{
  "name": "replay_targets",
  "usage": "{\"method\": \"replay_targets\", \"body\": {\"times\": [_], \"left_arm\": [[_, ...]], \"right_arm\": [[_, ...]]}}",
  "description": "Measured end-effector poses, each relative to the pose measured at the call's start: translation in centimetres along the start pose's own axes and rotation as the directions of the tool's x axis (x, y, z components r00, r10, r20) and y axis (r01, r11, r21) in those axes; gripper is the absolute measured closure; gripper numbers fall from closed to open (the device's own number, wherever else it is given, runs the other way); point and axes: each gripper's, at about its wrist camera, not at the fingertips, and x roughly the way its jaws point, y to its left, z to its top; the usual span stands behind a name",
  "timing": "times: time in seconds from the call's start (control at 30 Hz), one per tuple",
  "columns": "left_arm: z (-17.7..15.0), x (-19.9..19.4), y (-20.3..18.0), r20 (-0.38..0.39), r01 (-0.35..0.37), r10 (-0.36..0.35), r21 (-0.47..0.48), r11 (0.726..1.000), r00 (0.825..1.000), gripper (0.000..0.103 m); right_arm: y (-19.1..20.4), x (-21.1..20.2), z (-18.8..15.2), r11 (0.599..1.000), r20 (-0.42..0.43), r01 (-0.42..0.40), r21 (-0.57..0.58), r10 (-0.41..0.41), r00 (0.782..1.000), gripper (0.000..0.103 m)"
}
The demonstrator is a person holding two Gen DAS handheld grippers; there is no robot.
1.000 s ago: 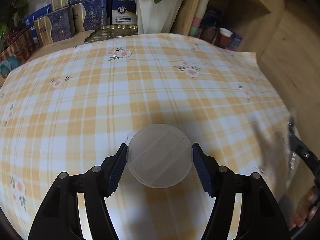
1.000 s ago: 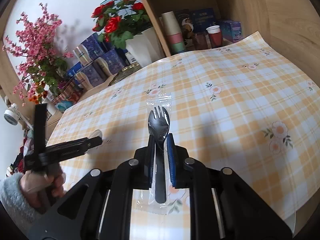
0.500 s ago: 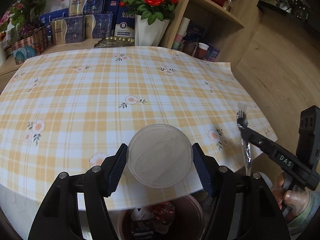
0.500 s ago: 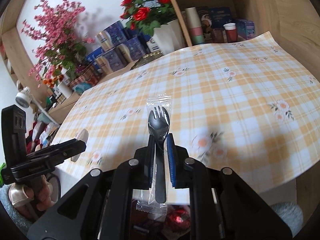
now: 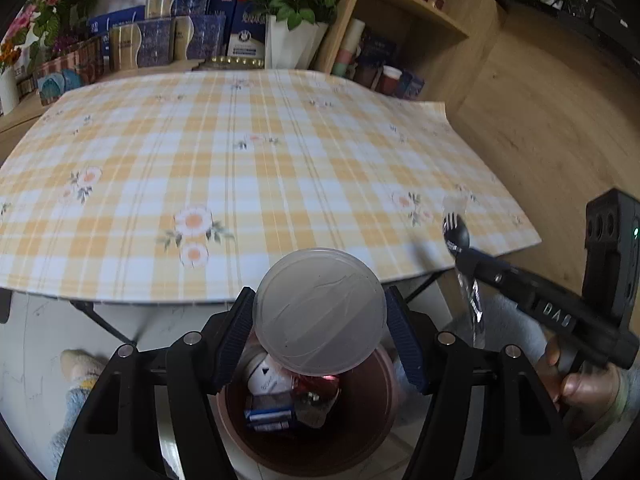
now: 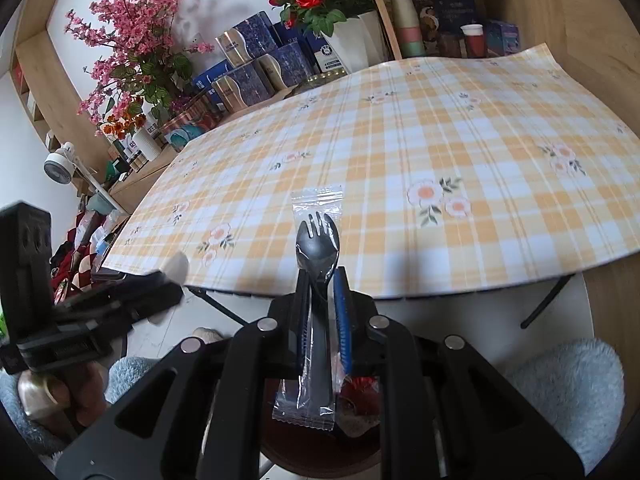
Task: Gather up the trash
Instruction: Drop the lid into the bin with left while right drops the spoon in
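My left gripper (image 5: 320, 316) is shut on a round translucent plastic lid (image 5: 320, 310) and holds it above a brown trash bin (image 5: 360, 432) that has wrappers and boxes in it. My right gripper (image 6: 320, 304) is shut on a black plastic spork in a clear wrapper (image 6: 316, 248), held off the table's front edge above the same bin (image 6: 320, 452). The right gripper (image 5: 460, 256) with the spork (image 5: 456, 232) also shows in the left wrist view. The left gripper (image 6: 160, 292) shows blurred at the left of the right wrist view.
The table with a yellow plaid flowered cloth (image 5: 260, 168) lies ahead of both grippers. A white pot of red roses (image 5: 292, 40), blue gift boxes (image 5: 176, 32) and a wooden shelf with cups (image 5: 384, 68) stand behind it. Black table legs (image 6: 548, 300) are below the edge.
Both grippers have drawn back from over the table to beyond its front edge and now hang over the bin. Each still holds its item.
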Motion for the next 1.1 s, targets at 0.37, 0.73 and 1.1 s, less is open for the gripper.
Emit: {"method": "replay_targets", "body": {"times": [0.37, 0.73, 1.1], "left_arm": [[-3.4, 2.5, 0.9, -0.112, 0.022, -0.029, -0.064, 0.998, 0.993, 0.022], [-2.5, -2.8, 2.0, 0.110, -0.228, 0.240, -0.113, 0.967, 0.965, 0.008], [-2.7, -3.7, 3.2, 0.120, -0.306, 0.324, -0.148, 0.940, 0.938, 0.007]], "right_arm": [[0.2, -0.8, -1.6, 1.000, -0.015, -0.012, -0.007, 0.012, 1.000, 0.087], [0.4, 1.8, -3.0, 0.999, -0.119, -0.033, -0.009, 0.032, 0.992, 0.087], [1.9, 6.1, -4.3, 0.998, -0.283, -0.057, -0.041, 0.043, 0.958, 0.087]]}}
